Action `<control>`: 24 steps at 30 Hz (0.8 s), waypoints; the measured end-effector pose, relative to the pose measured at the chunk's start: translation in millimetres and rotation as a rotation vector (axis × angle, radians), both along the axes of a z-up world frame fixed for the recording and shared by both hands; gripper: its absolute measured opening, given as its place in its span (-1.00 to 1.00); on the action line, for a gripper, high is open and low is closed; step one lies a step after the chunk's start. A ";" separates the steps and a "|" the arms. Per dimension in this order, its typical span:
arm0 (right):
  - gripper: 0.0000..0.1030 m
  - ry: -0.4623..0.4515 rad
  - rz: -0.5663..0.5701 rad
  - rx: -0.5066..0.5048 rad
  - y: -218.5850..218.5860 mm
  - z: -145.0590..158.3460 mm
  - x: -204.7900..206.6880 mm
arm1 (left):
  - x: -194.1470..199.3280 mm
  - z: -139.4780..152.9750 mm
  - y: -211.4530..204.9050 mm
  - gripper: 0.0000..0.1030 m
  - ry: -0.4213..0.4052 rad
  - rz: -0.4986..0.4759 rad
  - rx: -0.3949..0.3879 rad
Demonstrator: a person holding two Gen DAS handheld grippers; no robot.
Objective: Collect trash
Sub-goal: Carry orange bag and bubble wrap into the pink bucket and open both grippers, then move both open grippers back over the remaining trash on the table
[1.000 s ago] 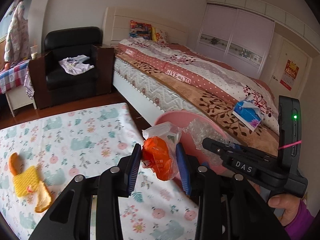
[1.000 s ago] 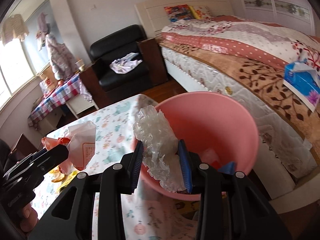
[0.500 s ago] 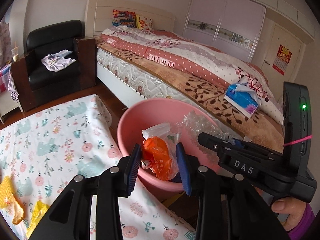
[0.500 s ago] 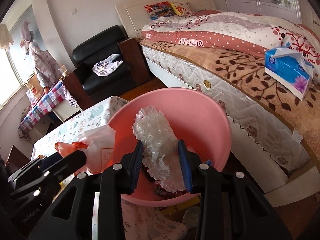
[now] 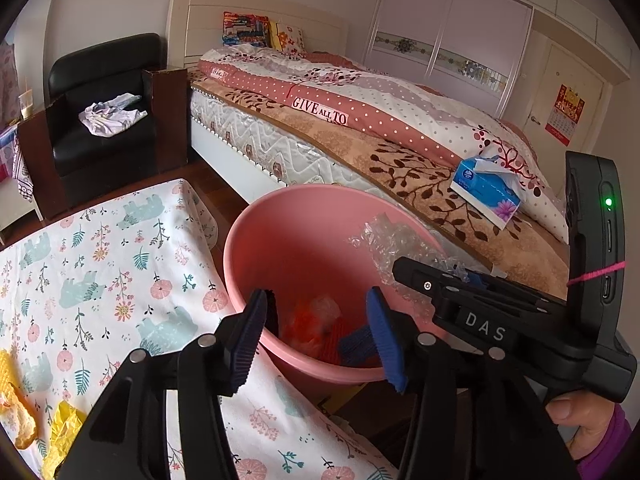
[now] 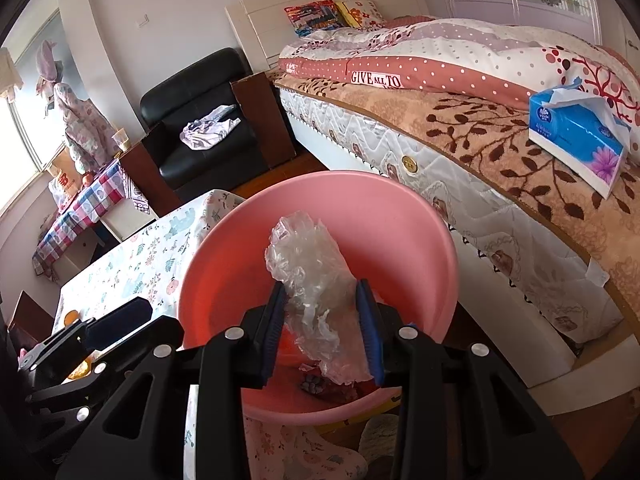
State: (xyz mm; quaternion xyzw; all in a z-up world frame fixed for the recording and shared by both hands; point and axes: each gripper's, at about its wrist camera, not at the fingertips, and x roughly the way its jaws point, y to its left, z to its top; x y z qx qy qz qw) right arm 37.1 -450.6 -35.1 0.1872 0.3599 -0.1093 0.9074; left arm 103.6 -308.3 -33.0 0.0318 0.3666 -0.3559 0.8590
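A pink bin stands between the table and the bed. My left gripper hangs over its near rim, jaws opening, nothing between them. An orange and clear plastic bag lies blurred inside the bin below those jaws. My right gripper is shut on a crumpled clear bubble wrap, held above the pink bin. In the left wrist view the bubble wrap sticks out past the right gripper's black body. In the right wrist view the left gripper's finger shows at lower left.
A floral tablecloth covers the table left of the bin, with yellow wrappers at its near left. The bed with a blue tissue box runs along the right. A black armchair stands behind.
Both grippers moved over the pink bin. The left jaws have spread and the orange and clear bag has dropped from them into the bin. The right gripper still holds the bubble wrap.
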 end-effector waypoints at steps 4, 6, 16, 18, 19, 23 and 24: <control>-0.26 0.001 -0.001 -0.002 0.4 0.2 1.8 | -1.1 0.9 4.9 0.01 0.001 0.010 -0.001; -0.23 0.001 0.000 0.004 0.4 0.0 2.3 | -2.3 1.8 7.1 0.01 -0.001 0.015 0.000; -0.04 -0.028 0.017 -0.014 11.7 11.2 -4.3 | -10.0 10.5 29.8 0.01 -0.018 0.058 -0.003; -0.04 -0.034 0.020 -0.020 15.2 14.4 -6.5 | -12.1 13.2 36.2 0.01 -0.022 0.071 -0.001; -0.04 -0.039 0.024 -0.024 18.1 17.0 -8.4 | -12.8 14.1 38.9 0.01 -0.024 0.077 -0.001; -0.05 -0.058 0.042 -0.037 28.2 25.1 -14.4 | -16.0 17.8 56.6 0.01 -0.030 0.112 0.002; -0.05 -0.066 0.047 -0.043 33.1 27.7 -15.9 | -16.1 18.9 61.2 0.01 -0.031 0.122 0.002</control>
